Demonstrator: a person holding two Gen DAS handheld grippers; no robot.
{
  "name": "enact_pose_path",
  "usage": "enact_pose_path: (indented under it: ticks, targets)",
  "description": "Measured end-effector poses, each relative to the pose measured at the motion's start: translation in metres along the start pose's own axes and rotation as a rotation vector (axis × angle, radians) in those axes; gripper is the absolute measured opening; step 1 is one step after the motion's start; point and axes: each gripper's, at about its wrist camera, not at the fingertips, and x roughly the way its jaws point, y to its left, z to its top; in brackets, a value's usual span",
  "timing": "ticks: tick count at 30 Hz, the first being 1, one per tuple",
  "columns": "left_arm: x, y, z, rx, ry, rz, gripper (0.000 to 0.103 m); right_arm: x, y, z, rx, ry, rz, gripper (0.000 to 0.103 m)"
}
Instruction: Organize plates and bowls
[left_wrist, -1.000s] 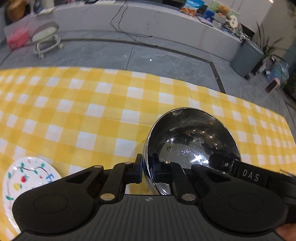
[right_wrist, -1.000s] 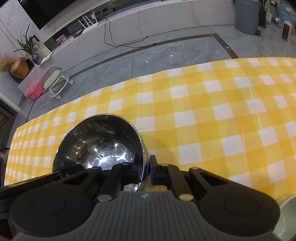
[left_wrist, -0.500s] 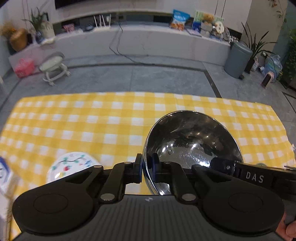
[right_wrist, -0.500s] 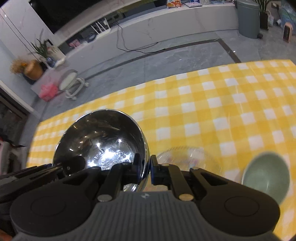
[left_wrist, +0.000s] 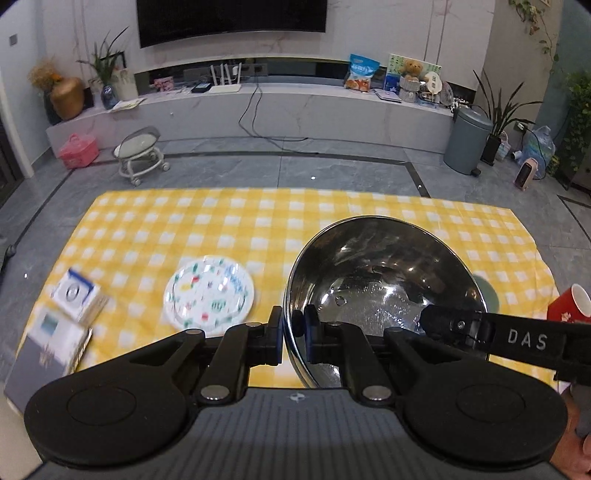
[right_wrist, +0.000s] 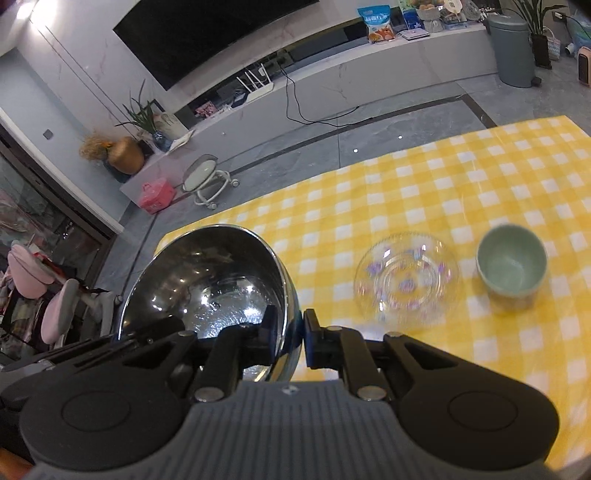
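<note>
With both the left gripper (left_wrist: 293, 334) and right gripper (right_wrist: 293, 338) pinching opposite rims of the steel bowl (left_wrist: 384, 291) while their fingers begin opening, it could drop onto the counter (right_wrist: 424, 199).

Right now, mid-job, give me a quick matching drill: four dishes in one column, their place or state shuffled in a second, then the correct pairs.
Things:
1. shiny steel mixing bowl
2. white paper plate with colourful doodles
3. clear glass dish with purple flowers
4. pale green ceramic cup

States:
A. farthest right on the checked cloth, right wrist view
B. held at its rim by both tongs
C. flat on the cloth, left of the steel bowl
D. between the steel bowl and the green cup

Pairs: 1-B, 2-C, 3-D, 4-A
</note>
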Motion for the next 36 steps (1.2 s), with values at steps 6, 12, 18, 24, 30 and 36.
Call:
enact_pose_path:
  ticks: [6,12,18,24,30,36]
  targets:
    - [0.0,0.002,-0.05,0.025,0.014,0.031,0.018,-0.004,-0.018,-0.048,0.087,0.052,0.075,0.019]
    - [0.015,0.011,-0.084,-0.04,0.059,-0.002,0.018,0.008,-0.023,-0.074,0.063,0.079,0.016,0.019]
    - [0.028,0.016,-0.108,-0.051,0.104,-0.013,0.018,0.025,-0.033,-0.093,0.045,0.116,-0.035,0.018]
    - [0.037,0.015,-0.126,-0.043,0.067,0.022,0.018,0.044,-0.023,-0.105,-0.065,0.087,-0.122,0.016]
    - [0.043,0.018,-0.135,-0.044,0.074,0.016,0.018,0.052,-0.023,-0.112,-0.101,0.075,-0.154,0.016]
    - [0.047,0.021,-0.136,-0.049,0.085,0.017,0.018,0.057,-0.02,-0.117,-0.134,0.052,-0.162,0.02]
